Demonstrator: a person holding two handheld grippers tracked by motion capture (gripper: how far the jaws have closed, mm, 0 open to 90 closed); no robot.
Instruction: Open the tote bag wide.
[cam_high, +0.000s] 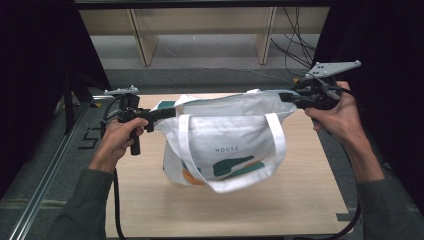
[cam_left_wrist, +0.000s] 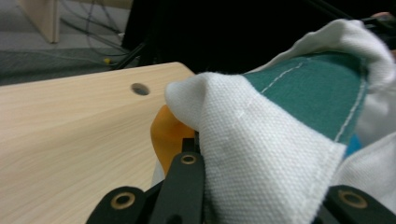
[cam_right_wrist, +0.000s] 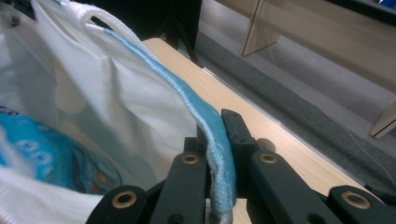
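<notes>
A white tote bag (cam_high: 225, 145) with a green and orange print hangs over the wooden table (cam_high: 300, 195), stretched between both grippers. My left gripper (cam_high: 167, 112) is shut on the bag's top left corner; in the left gripper view its jaws (cam_left_wrist: 198, 147) pinch white and green cloth (cam_left_wrist: 261, 149). My right gripper (cam_high: 286, 97) is shut on the top right rim, and in the right gripper view the rim's hem (cam_right_wrist: 210, 121) runs between its jaws (cam_right_wrist: 217, 144). The bag's strap (cam_high: 277, 145) droops down the front. A blue patterned thing (cam_right_wrist: 46, 149) lies inside the bag.
Behind the table stands a wooden frame with legs (cam_high: 145, 45), and cables (cam_high: 295, 47) lie on the grey floor. A metal rail (cam_high: 45, 175) runs along the table's left side. A round hole (cam_left_wrist: 140, 88) marks the tabletop near a corner.
</notes>
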